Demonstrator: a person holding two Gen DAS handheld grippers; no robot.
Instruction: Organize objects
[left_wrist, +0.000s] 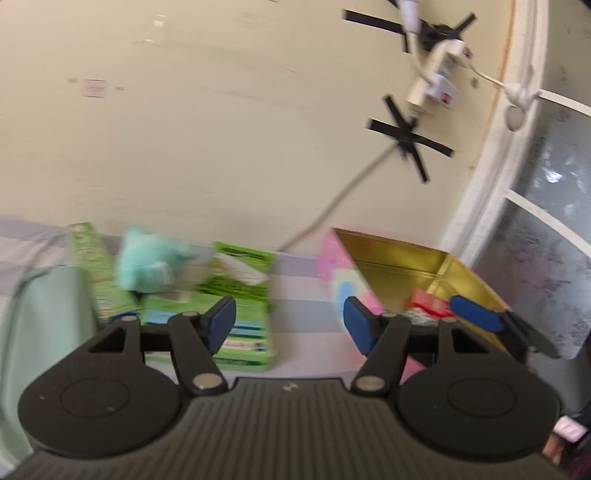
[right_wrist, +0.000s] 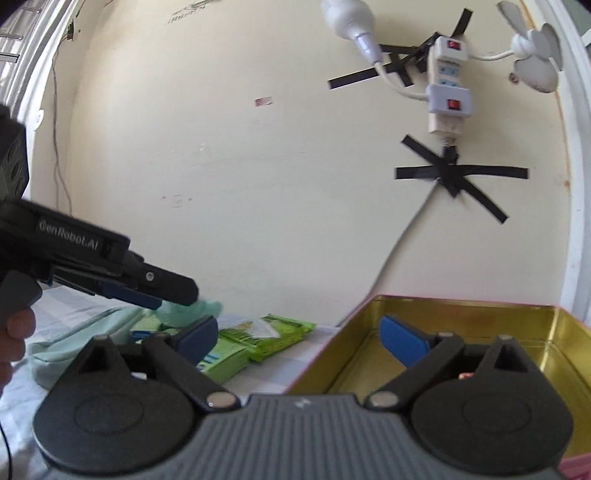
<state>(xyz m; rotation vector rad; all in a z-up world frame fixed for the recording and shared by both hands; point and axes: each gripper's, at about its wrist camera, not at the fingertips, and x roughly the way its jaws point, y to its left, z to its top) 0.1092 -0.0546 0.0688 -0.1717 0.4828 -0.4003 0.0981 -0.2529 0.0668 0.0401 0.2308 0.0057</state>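
An open tin (left_wrist: 402, 258) with a gold inside and pink outside stands on the bed at the right; a small red packet (left_wrist: 430, 304) lies in it. My left gripper (left_wrist: 290, 326) is open and empty, pointing at the gap between the tin and a stack of green boxes (left_wrist: 243, 332). A teal plush toy (left_wrist: 147, 266) and green packets (left_wrist: 240, 273) lie behind the boxes. My right gripper (right_wrist: 301, 339) is open and empty, straddling the near left wall of the tin (right_wrist: 480, 306). The left gripper (right_wrist: 170, 297) shows at the left, above the plush toy (right_wrist: 199, 308).
A mint-green pouch (left_wrist: 37, 314) lies at the left on the striped sheet. The cream wall behind carries a power strip (right_wrist: 448, 92) and a cable taped with black strips. A window frame (left_wrist: 491, 206) stands to the right. A hand (right_wrist: 14, 332) grips the left tool.
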